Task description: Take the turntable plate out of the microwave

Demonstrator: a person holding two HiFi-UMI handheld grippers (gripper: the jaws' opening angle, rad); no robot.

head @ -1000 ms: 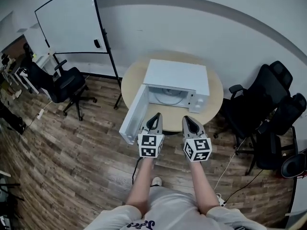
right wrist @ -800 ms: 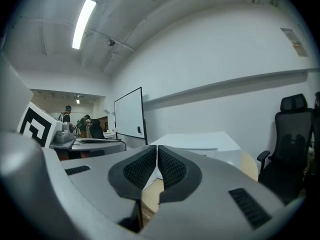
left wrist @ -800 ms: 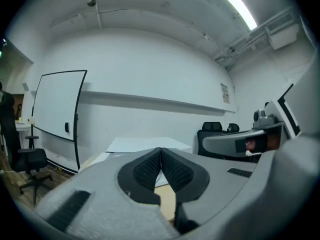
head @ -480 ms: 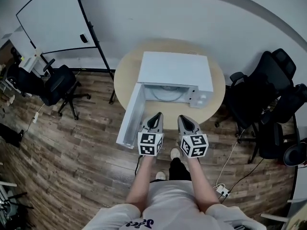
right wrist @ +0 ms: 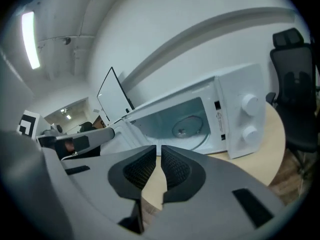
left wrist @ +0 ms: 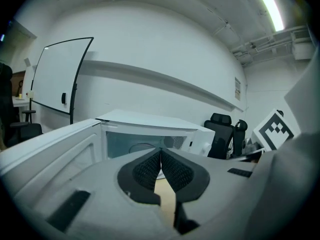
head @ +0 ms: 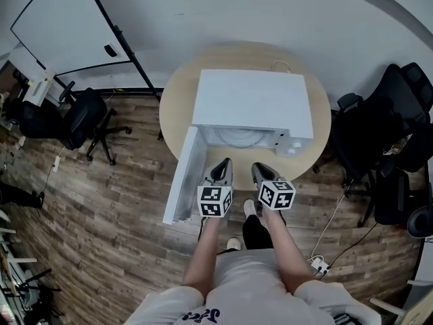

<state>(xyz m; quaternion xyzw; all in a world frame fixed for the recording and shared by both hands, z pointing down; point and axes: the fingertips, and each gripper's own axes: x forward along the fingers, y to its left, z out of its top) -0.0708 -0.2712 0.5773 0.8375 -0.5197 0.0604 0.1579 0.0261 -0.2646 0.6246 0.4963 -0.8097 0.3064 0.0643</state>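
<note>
A white microwave (head: pixel 254 100) stands on a round wooden table (head: pixel 177 97) with its door (head: pixel 184 175) swung open to the left. The glass turntable plate (head: pixel 238 137) lies inside the cavity; the right gripper view shows it clearly (right wrist: pixel 190 128), the left gripper view only faintly (left wrist: pixel 141 147). My left gripper (head: pixel 224 162) and right gripper (head: pixel 258 168) hover side by side just in front of the open cavity, both shut and empty. The left jaws (left wrist: pixel 160 154) and the right jaws (right wrist: pixel 159 151) both point at the opening, short of it.
The open door (left wrist: pixel 50 149) stands close on the left of my left gripper. The control panel with two knobs (right wrist: pixel 248 115) is right of the cavity. Black office chairs (head: pixel 396 120) stand at the right, another chair (head: pixel 84 120) and a whiteboard (head: pixel 61 26) at the left.
Both grippers have sunk lower in front of the microwave and stayed shut. The head view has shifted over the table, so the microwave looks larger.
</note>
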